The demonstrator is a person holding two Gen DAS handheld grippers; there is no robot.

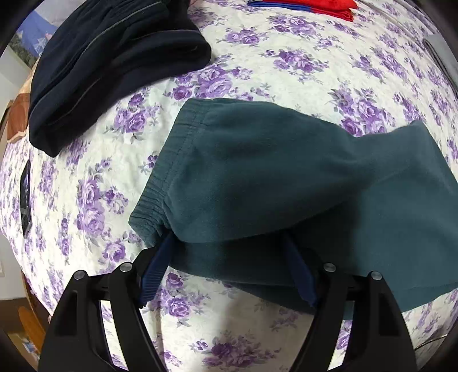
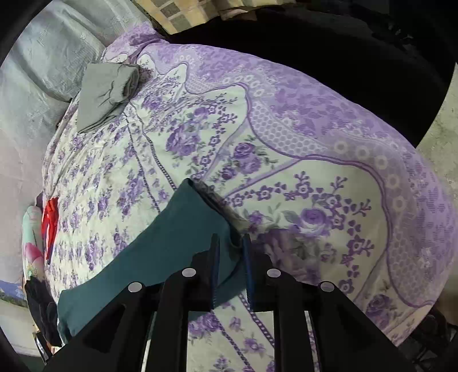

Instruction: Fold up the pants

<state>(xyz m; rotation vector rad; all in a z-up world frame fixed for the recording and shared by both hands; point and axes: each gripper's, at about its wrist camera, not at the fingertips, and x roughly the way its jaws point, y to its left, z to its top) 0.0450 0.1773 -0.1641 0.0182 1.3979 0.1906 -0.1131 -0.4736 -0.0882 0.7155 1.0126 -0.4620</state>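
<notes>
A bed carries everything here, covered by a white bedspread (image 1: pixel 257 71) printed with purple roses; the right wrist view shows its broad lilac border (image 2: pixel 329 120) with lace-like patterning near the bed's edge. The teal pants (image 1: pixel 272 183) lie on this spread, folded over so that the elastic waistband (image 1: pixel 160 186) rests at one end and an upper layer overlaps a lower one.

The left tongs (image 1: pixel 229 266) stand wide apart at the near edge of the pants, their blue fingers (image 1: pixel 156 271) on either side of the fold (the tips are hidden under the cloth, so I cannot tell whether they press it). The right tongs (image 2: pixel 231 266) are only narrowly parted, with a corner of the teal cloth lying between the fingers; the grip looks released rather than clenched.

Elsewhere on the bed: a dark navy garment (image 1: pixel 114 65) folded near the far left of the left wrist view, a red garment with blue trim (image 1: pixel 315 7) at the far edge, and a folded grey cloth (image 2: pixel 106 91) seen from the right wrist. A pale grey sheet or cover (image 2: pixel 43 57) lies beyond the bed, and bare floor (image 2: pixel 440 128) shows at the right.
</notes>
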